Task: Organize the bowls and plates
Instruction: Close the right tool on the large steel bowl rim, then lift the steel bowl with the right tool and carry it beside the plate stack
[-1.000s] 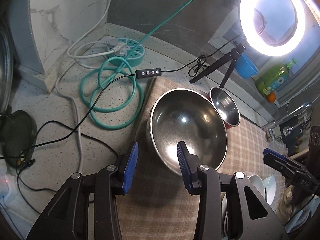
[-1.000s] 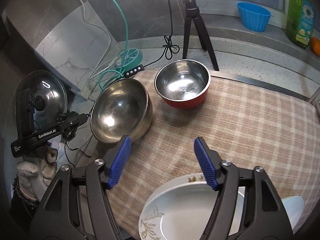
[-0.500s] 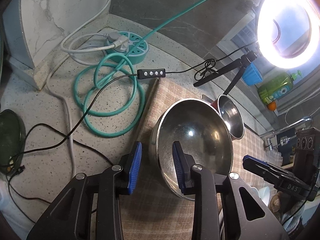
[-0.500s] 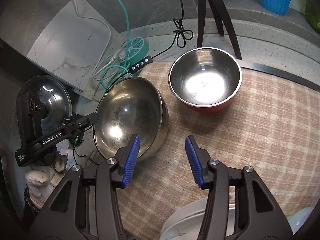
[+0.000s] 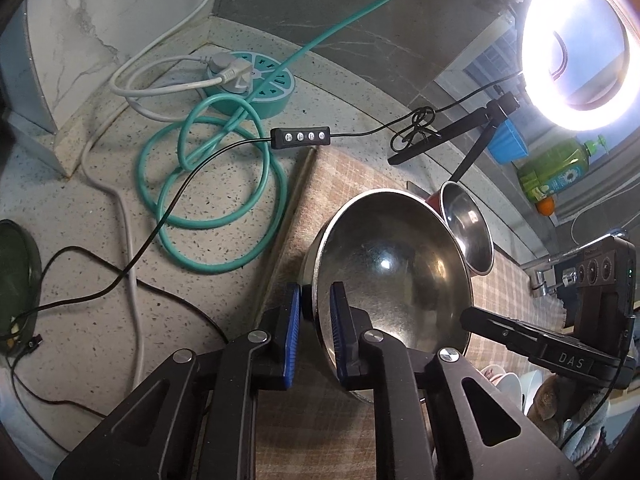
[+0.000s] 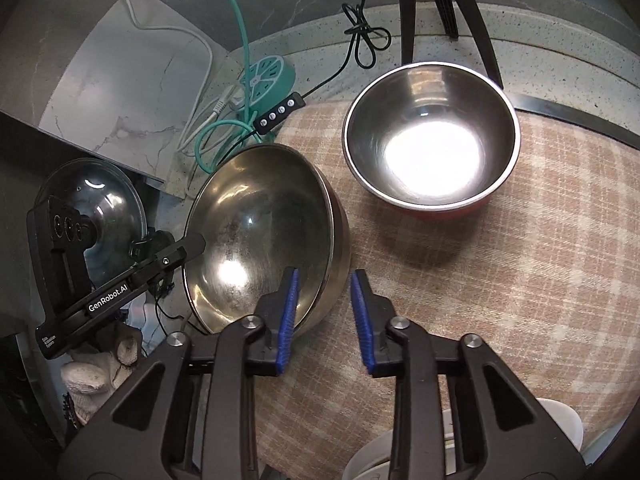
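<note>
A large steel bowl [image 5: 396, 272] [image 6: 260, 232] sits tilted at the left edge of the checked cloth [image 6: 500, 300]. My left gripper [image 5: 314, 328] straddles its near rim, one pad inside and one outside, jaws narrowed around the rim. My right gripper [image 6: 323, 312] straddles the opposite rim, jaws partly open, left pad inside the bowl. A smaller steel bowl with a red outside [image 6: 432, 144] [image 5: 466, 228] stands upright behind it. A white plate [image 6: 376, 460] lies under my right gripper.
Teal cable coils [image 5: 216, 184], a round power strip [image 5: 252, 84], black and white cords and a light remote [image 5: 300, 136] lie on the counter left of the cloth. A ring light [image 5: 580, 40] on a tripod stands behind. A glass lid [image 6: 92, 208] leans at left.
Both grippers moved in onto the large bowl's rim and narrowed their jaws. The bowl now tilts more.
</note>
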Available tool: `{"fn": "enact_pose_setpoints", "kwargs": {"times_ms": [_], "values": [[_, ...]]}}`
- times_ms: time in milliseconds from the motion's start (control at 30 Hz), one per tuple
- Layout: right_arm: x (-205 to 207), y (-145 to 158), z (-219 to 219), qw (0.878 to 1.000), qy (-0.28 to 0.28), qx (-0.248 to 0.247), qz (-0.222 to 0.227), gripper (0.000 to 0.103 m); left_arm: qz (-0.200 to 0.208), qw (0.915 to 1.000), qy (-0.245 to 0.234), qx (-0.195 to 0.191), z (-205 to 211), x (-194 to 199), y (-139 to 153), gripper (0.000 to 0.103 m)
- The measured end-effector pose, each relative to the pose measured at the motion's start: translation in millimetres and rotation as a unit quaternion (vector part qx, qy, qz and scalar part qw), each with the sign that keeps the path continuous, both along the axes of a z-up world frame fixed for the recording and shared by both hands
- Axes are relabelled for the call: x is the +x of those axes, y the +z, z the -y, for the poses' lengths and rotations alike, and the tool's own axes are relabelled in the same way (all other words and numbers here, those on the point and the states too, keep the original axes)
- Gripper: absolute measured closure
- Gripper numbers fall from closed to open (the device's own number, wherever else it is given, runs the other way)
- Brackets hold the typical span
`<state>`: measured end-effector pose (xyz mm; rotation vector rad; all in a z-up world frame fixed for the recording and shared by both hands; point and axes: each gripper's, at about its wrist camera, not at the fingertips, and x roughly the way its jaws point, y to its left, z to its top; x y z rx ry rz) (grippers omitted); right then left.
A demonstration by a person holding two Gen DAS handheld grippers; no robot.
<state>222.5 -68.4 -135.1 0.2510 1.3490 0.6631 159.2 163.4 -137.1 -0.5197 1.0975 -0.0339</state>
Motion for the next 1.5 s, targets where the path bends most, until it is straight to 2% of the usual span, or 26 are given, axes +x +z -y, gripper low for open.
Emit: {"fn": "enact_pose_setpoints", "kwargs": {"times_ms": [133, 533, 1067, 1500], "values": [[0, -5, -4, 1.000, 0.004, -0.004, -0.002, 0.087, -0.002, 1.0000, 0.001, 0.000, 0, 0, -2, 0.091], [-14, 1, 0, 1.000, 0.010, -0.008, 0.000, 0.087, 0.001, 1.0000, -0.001, 0.009, 4, -6, 2, 0.091], [-71, 12, 25, 0.999, 0.036, 0.002, -0.007, 0.087, 0.005, 0.9999, -0.005, 0.014, 25, -61, 17, 0.091], [-112, 12, 50, 0.998, 0.056, 0.000, -0.020, 0.086, -0.011, 0.9998, -0.007, 0.016, 48, -98, 16, 0.091]]}}
